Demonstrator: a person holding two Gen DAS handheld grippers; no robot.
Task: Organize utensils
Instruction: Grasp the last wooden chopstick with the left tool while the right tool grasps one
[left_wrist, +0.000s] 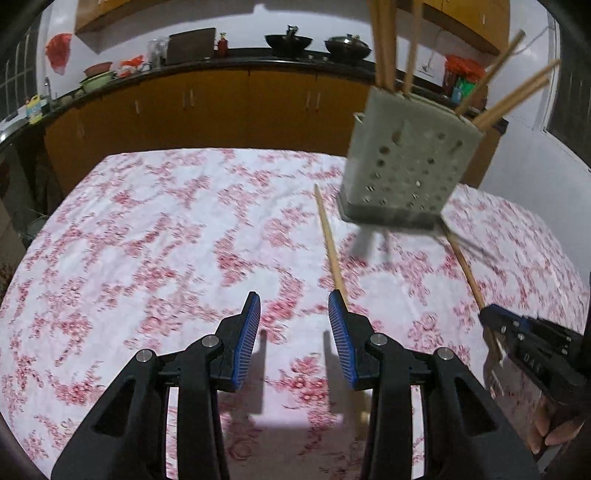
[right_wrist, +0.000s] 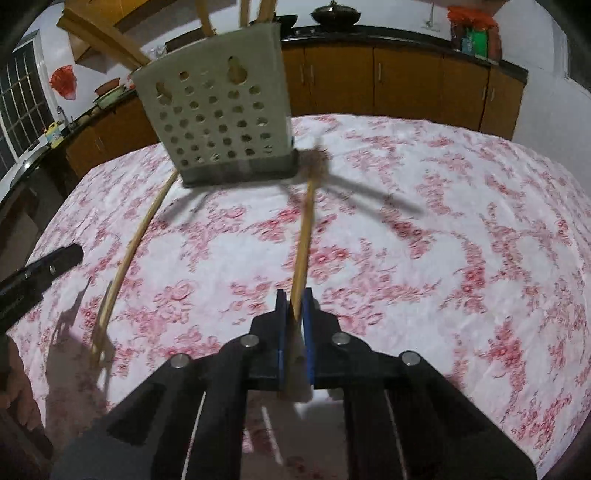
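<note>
Right tool (right_wrist: 294, 295) clamps a slim pale wooden chopstick (right_wrist: 304, 236); left tool (left_wrist: 294, 308) gapes wide, holding nothing.

A home kitchen. Ahead of both tools runs a long dark countertop (left_wrist: 229, 64) over a row of orange-brown wooden cabinet doors (left_wrist: 221, 107) with slim metal handles, and more cabinets (left_wrist: 469, 18) of the same wood hang on the white wall above. Two dark woks (left_wrist: 288, 41) sit on the counter straight ahead of the left tool. Off to its left lie stacked bowls (left_wrist: 96, 75) and a red plastic bag (left_wrist: 59, 50) on the wall. A barred window (right_wrist: 20, 99) shows far left of the right tool. Just below the tools is a table under a red-flowered white cloth (right_wrist: 424, 236), bearing a perforated grey chopstick holder (right_wrist: 218, 118).
</note>
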